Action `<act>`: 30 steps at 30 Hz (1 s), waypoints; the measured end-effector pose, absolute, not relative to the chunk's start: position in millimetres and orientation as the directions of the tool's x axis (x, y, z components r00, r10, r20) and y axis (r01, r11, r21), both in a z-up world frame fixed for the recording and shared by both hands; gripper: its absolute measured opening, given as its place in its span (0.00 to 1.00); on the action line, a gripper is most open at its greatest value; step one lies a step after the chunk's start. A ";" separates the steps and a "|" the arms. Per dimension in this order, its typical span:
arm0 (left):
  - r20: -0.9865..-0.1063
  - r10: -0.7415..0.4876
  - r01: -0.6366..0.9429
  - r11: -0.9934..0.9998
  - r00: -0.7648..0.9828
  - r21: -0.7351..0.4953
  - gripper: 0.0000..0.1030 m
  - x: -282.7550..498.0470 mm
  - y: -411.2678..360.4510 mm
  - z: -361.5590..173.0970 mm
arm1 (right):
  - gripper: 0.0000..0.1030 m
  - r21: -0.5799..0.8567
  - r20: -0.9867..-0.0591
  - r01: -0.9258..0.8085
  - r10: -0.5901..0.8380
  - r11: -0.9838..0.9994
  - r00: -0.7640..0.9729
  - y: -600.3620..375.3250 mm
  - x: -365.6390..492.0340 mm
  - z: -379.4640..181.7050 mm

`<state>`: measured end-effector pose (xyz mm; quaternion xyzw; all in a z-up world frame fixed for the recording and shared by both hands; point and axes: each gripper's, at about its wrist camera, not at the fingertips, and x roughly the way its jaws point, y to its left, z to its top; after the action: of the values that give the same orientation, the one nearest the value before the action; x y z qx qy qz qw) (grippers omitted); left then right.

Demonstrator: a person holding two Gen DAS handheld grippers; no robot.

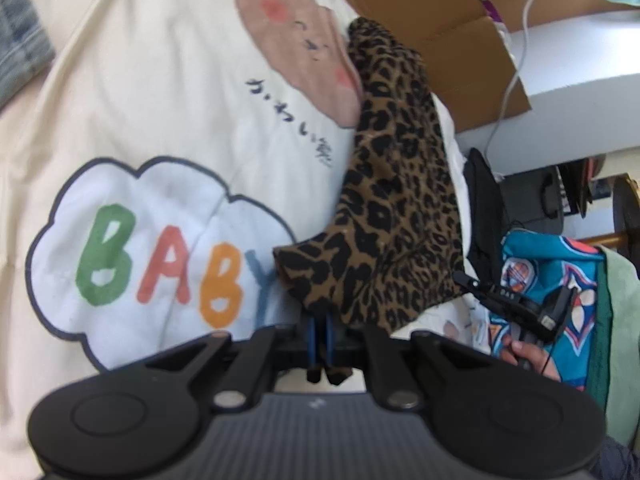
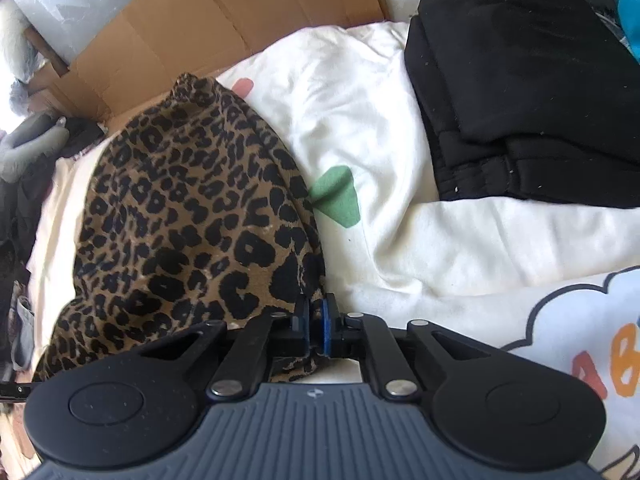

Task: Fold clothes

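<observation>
A leopard-print garment (image 1: 396, 200) lies bunched on a cream bedspread (image 1: 168, 92) printed with a "BABY" cloud. My left gripper (image 1: 322, 316) is shut on the garment's near corner, and the cloth rises from its blue pads. In the right wrist view the same leopard-print garment (image 2: 188, 216) spreads to the left, and my right gripper (image 2: 316, 320) is shut on its near edge, with fabric pinched between the blue pads. Part of the right gripper (image 1: 516, 304), held by a person's hand (image 1: 524, 354), shows at the right of the left wrist view.
A folded black garment (image 2: 532, 92) lies on the bedspread (image 2: 420, 240) at the upper right. Flattened cardboard (image 2: 208, 28) stands behind the bed. A teal patterned cloth (image 1: 556, 280) sits at the bed's right side. A white cable (image 1: 516, 64) hangs over a white surface.
</observation>
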<state>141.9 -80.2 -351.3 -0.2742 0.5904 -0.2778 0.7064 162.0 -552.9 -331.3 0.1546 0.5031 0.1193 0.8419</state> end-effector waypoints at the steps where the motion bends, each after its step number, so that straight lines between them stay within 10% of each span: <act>1: -0.678 -0.719 0.077 0.693 0.150 -0.717 0.05 141.2 -80.2 -346.4 | 0.03 0.390 -0.806 -0.038 0.361 0.920 0.468 -554.6 160.5 -327.7; 30: -0.702 -0.696 0.118 0.718 0.151 -0.686 0.04 67.9 -15.5 -268.7 | 0.03 0.522 -0.804 0.099 0.451 0.847 0.388 -552.3 20.7 -252.5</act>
<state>67.9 -15.5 -268.7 -0.2462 0.5866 -0.2838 0.7175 20.7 -552.3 -252.5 0.2537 0.5420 0.1106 0.7935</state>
